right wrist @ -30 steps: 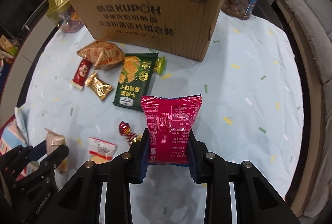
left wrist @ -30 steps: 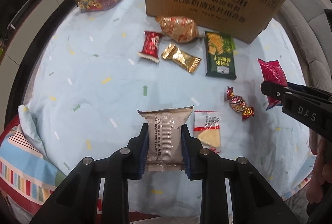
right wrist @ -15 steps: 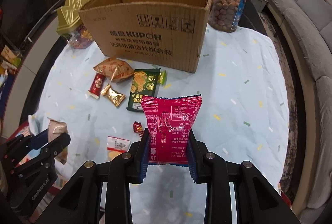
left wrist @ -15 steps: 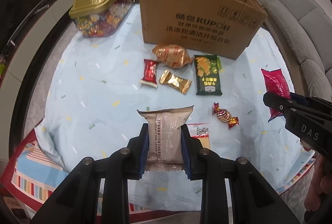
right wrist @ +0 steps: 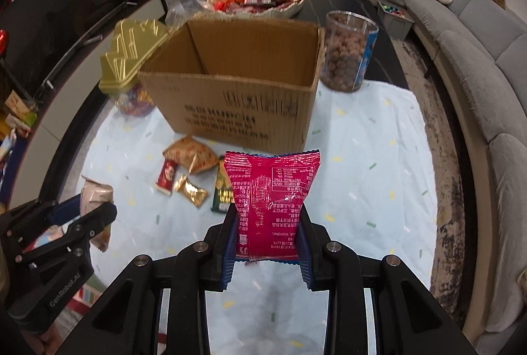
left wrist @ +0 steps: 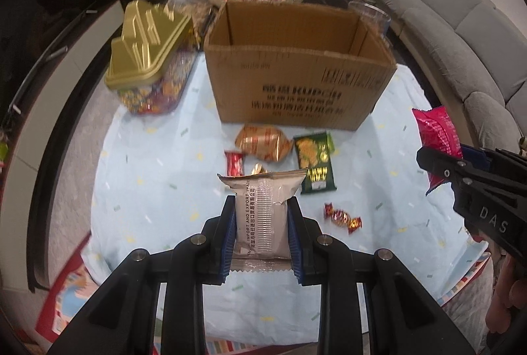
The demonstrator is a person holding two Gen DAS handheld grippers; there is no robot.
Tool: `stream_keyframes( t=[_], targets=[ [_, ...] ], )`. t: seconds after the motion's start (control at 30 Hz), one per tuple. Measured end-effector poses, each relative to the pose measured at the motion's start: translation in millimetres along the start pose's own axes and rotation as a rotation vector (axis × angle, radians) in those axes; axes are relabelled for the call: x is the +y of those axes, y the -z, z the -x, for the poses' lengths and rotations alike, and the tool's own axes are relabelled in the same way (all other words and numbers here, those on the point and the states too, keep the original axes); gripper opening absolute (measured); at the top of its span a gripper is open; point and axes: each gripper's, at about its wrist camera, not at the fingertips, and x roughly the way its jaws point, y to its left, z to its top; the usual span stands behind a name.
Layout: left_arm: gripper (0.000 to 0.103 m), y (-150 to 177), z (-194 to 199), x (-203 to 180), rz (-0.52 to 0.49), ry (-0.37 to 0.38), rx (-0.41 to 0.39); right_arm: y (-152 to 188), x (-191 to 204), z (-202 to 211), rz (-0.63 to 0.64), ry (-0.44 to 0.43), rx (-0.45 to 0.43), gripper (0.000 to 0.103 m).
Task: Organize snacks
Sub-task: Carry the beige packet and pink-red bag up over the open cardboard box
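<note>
Beige snack packet clamped in left tool, above surface; pink snack packet clamped in right tool; open cardboard box at twelve o'clock.

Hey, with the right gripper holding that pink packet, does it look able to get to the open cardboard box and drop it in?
Probably yes. The right gripper grips the pink packet above the cloth, and the cardboard box stands ahead with its top open. Nothing stands between them; the loose snacks lie lower left.

Tan snack packet upright, magenta packet upright, both held aloft
</note>
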Motion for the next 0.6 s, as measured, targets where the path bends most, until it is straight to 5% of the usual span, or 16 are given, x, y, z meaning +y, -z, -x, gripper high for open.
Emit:
stream_keyframes(
  t=[0.6],
  targets=[
    [0.029, -75, 22, 1, -0.064, 0.022, -0.09, -55, 7, 30, 0.006, 0.013, -0.108, 0.033]
  ],
)
